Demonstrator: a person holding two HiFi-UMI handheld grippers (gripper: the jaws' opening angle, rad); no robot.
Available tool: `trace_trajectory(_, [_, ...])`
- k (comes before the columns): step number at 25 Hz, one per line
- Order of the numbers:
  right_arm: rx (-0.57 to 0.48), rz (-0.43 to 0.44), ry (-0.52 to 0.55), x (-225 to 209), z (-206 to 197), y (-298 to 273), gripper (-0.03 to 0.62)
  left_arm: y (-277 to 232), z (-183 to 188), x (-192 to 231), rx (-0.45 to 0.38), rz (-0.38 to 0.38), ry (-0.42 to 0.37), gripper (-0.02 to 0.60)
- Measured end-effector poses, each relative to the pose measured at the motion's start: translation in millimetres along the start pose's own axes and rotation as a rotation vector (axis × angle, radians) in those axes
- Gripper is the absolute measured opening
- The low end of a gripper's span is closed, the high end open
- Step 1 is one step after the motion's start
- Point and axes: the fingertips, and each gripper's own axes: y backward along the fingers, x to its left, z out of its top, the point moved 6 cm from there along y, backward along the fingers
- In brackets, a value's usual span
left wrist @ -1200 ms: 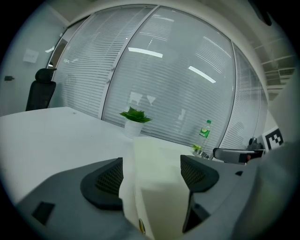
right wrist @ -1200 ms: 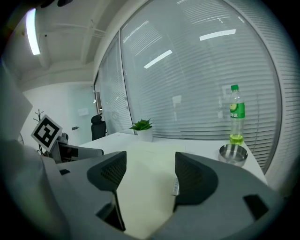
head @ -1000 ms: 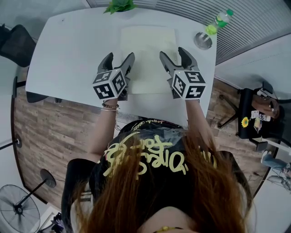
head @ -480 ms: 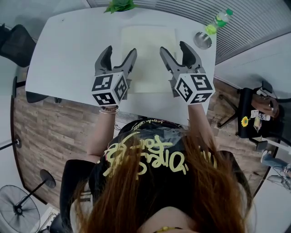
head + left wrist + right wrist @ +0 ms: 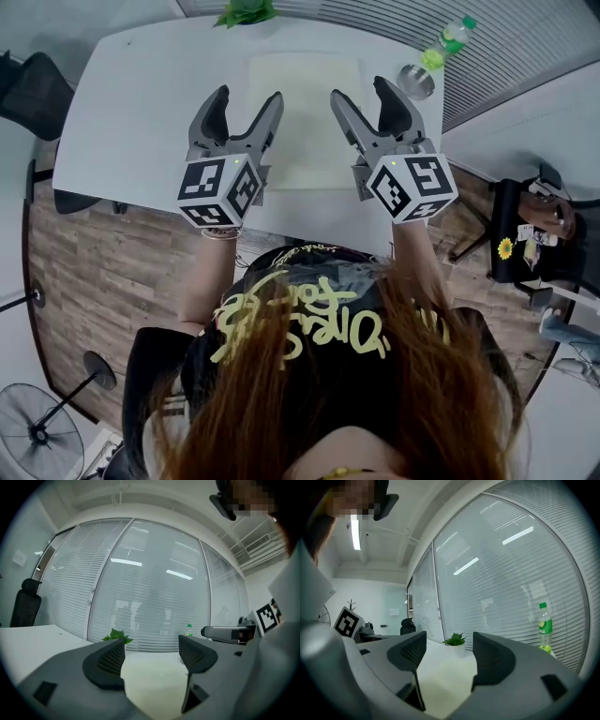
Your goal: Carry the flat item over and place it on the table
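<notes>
Nearest, above the near edge of the white rounded desk (image 5: 131, 103): left gripper (image 5: 247, 103) and right gripper (image 5: 361, 94), held side by side and clear of the surface. Fingers spread wide on both, clamped on nothing; through each gap, only pale sheet and desk.

Just beyond and below, between the two: the pale cream rectangular flat sheet (image 5: 305, 122), lying flat on the desk, long axis apparently running straight away from the person. Near corners tucked out of sight behind the grippers. Left edge lined up ahead of the left fingers, right edge ahead of the right; neither gripper clearly nearer. Looks already placed, so probably no fresh grasp needed, only a pull back.

Farther right: a small round metal cup (image 5: 417, 82), then a clear green-capped drink bottle (image 5: 448, 42). At the far edge: a green leafy potted plant (image 5: 246, 11).
</notes>
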Motion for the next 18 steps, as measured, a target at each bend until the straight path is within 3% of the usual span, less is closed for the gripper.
trace_trajectory(8, [-0.044, 0.035, 0.0, 5.8, 15.5, 4.9, 0.302, 5.0, 14.5, -8.8, -0.044, -0.039, -0.02, 0.328])
trace_trajectory(11, [-0.055, 0.041, -0.002, 7.7, 17.8, 6.4, 0.221, 6.2, 17.9, -10.3, -0.057, -0.046, -0.024, 0.311])
trace_trajectory(14, [-0.063, 0.041, -0.002, 8.9, 20.0, 7.7, 0.197, 6.9, 20.2, -10.9, -0.069, -0.054, -0.024, 0.281])
trace_trajectory(18, [-0.074, 0.04, 0.013, 8.4, 20.9, 8.7, 0.12, 6.5, 22.0, -11.8, -0.079, -0.055, -0.026, 0.225])
